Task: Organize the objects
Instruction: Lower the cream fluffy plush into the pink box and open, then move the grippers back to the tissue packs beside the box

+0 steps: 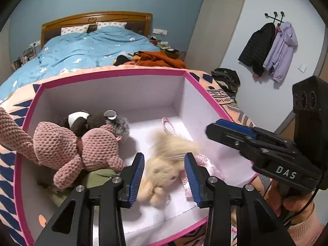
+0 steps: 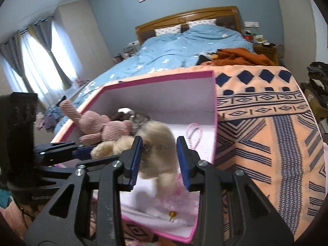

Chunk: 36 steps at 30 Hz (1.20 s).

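A pink-rimmed white box (image 1: 114, 75) (image 2: 213, 110) sits on the patterned blanket at the foot of the bed. Inside lie a pink knitted plush (image 1: 67, 147) (image 2: 102, 126), a brown-and-white plush (image 1: 86, 120) and a fluffy cream plush dog (image 1: 166, 164) (image 2: 157, 143), blurred. My left gripper (image 1: 164, 176) is open above the box, the cream dog showing between its fingers. My right gripper (image 2: 158, 160) is open too, its blue pads either side of the dog without clearly touching it. It shows from the side in the left wrist view (image 1: 235, 131).
An orange and navy patterned blanket (image 2: 266, 123) covers the bed's foot. A blue duvet (image 1: 82, 49) and rust-coloured clothes (image 1: 160, 58) lie behind the box. Jackets hang on a wall hook (image 1: 272, 47). A pink cord loop (image 1: 168, 125) and pink fabric (image 2: 178, 203) lie in the box.
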Tool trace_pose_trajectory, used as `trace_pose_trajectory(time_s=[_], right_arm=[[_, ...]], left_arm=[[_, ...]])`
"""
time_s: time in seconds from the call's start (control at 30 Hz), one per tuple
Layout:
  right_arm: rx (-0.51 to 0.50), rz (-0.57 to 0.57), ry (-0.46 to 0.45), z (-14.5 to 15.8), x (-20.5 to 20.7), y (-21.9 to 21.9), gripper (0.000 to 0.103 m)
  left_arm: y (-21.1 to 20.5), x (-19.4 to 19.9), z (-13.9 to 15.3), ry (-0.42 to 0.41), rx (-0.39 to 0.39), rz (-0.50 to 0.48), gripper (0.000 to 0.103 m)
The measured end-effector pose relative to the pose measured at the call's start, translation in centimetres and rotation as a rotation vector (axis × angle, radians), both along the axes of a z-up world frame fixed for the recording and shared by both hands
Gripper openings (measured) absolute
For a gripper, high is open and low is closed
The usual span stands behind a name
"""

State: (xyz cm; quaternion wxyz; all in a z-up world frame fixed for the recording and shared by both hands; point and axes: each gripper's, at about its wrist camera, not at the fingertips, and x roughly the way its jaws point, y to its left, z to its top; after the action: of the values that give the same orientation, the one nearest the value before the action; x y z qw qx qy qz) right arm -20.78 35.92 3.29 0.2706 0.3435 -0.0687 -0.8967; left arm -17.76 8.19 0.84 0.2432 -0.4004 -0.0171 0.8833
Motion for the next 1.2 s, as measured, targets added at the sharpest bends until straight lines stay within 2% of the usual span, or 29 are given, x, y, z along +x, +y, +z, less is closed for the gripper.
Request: trace_pose_trajectory(time_s=[0.13,0.2,0.3,0.43,0.57,0.73,0.93,1.03,1.2], right_arm=[[-0.005,-0.014,0.014,0.1,0.4,0.6,0.043],[-0.016,-0.008,0.021,0.2,0.9,0.9,0.045],[-0.029,0.000,0.032,0.5,1.9,1.3,0.045],[-0.040,0.008,0.073,1.1,3.8,1.9,0.045],[-0.043,0.008,0.121,1.8,6.3,3.1,0.053],[-0.066,0.011,0.094,1.0,8.5,5.0,0.056],[-0.039,-0.027,-0.035,-3.1,9.8,7.0,0.056],[-0.021,-0.053,-0.112,-5.6,10.3,7.8,0.056],[-0.018,-0.079,-0.178,-8.0,11.3,8.8,0.056]], left_arm=[[-0.8,0.8,0.4,0.029,0.002,0.012,0.051],[-1.1,1.8,1.0,0.061,0.008,0.009,0.063],[-1.2,3.5,1.9,0.118,0.012,-0.001,0.073],[-1.1,6.3,3.2,0.193,0.021,-0.037,0.078],[-0.7,9.7,3.8,0.249,0.033,-0.106,0.081],[0.8,12.3,2.2,0.225,0.020,-0.196,0.082],[3.7,13.0,-2.7,0.122,-0.085,-0.260,0.082],[4.8,13.3,-4.3,0.102,-0.145,-0.263,0.082],[5.5,13.6,-6.1,0.088,-0.238,-0.255,0.082]])
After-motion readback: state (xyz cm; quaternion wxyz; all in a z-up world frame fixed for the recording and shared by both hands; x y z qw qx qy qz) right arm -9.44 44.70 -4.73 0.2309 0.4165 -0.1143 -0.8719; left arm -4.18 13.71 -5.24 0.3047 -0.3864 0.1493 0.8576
